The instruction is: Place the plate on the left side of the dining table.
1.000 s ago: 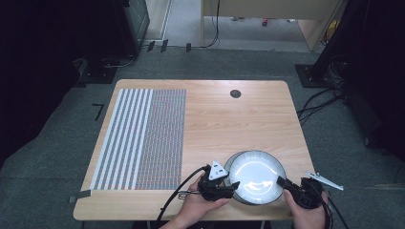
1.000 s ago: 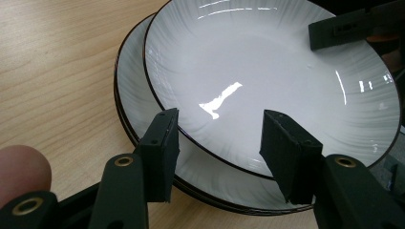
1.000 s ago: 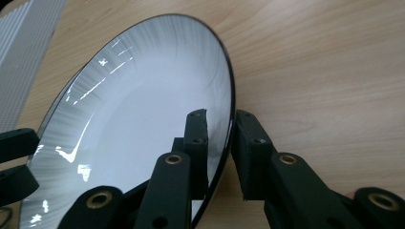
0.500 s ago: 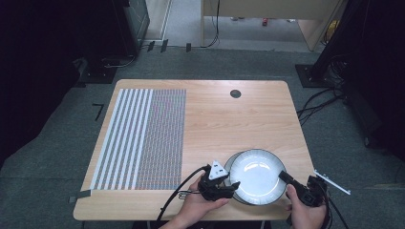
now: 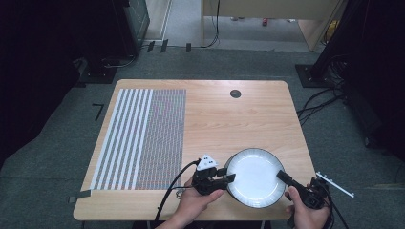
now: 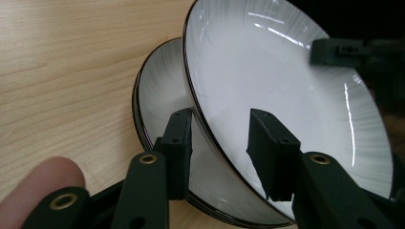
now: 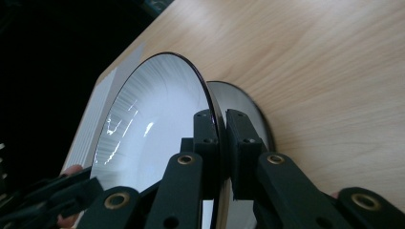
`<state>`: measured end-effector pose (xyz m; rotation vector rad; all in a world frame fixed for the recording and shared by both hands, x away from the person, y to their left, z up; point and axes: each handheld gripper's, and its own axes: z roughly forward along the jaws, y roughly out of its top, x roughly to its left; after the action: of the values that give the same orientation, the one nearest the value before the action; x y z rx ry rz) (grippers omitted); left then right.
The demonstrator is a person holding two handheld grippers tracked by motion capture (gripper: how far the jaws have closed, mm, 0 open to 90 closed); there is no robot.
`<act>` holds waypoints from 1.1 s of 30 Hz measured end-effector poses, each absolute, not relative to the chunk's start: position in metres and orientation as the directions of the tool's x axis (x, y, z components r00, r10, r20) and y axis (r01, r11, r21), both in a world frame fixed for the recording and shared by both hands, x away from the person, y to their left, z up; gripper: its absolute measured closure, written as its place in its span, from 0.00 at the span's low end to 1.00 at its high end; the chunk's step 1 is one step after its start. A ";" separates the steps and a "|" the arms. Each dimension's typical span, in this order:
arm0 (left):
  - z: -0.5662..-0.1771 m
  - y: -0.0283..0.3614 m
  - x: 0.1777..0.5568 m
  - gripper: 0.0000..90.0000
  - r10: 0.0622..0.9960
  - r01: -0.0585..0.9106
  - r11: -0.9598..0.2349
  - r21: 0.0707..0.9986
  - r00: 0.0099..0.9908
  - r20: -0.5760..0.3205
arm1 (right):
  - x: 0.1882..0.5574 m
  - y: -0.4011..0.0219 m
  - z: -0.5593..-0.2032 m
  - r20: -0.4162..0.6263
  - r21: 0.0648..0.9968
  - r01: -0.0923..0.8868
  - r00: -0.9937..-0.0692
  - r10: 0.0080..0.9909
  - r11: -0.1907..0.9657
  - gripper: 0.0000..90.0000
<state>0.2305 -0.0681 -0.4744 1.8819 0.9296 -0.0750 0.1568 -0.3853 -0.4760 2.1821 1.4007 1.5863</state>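
Two white plates with dark rims sit stacked near the table's front right. The upper plate [image 5: 255, 177] [image 6: 286, 71] [image 7: 153, 133] is tilted up off the lower plate [image 6: 157, 95] [image 7: 239, 98]. My right gripper [image 5: 282, 175] [image 7: 222, 138] is shut on the upper plate's right rim. On the plate's left rim is my left gripper [image 5: 228, 177] [image 6: 222, 143]. Its jaws stand apart, one on each side of that rim, and a clear gap shows beside the inner jaw.
A grey striped mat [image 5: 143, 133] covers the left part of the wooden table [image 5: 248, 119]. A small black round disc [image 5: 235, 93] lies near the far edge. The plates are close to the table's front edge. Cables lie on the floor to the right.
The upper plate has tilted up off the lower one. My right hand has shifted slightly right and toward me; the left gripper has barely moved.
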 end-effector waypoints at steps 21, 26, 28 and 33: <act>-0.451 -0.024 0.247 0.86 0.588 0.671 -0.195 0.716 0.664 -0.462 | 0.162 -0.342 -0.457 0.694 0.597 0.602 -0.057 0.718 -0.529 0.93; -0.447 -0.009 0.251 0.87 0.608 0.671 -0.185 0.718 0.653 -0.453 | 0.170 -0.326 -0.453 0.687 0.603 0.607 -0.066 0.723 -0.517 0.93; -0.446 -0.002 0.253 0.87 0.611 0.674 -0.176 0.717 0.646 -0.457 | 0.176 -0.316 -0.450 0.684 0.607 0.609 -0.075 0.725 -0.510 0.93; -0.439 0.019 0.262 0.88 0.628 0.682 -0.147 0.717 0.624 -0.465 | 0.187 -0.301 -0.446 0.682 0.615 0.609 -0.092 0.725 -0.501 0.93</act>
<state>0.2621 0.0188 -0.4389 1.8384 1.0511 -0.0666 0.1873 -0.3012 -0.4457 2.0417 1.5101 1.6629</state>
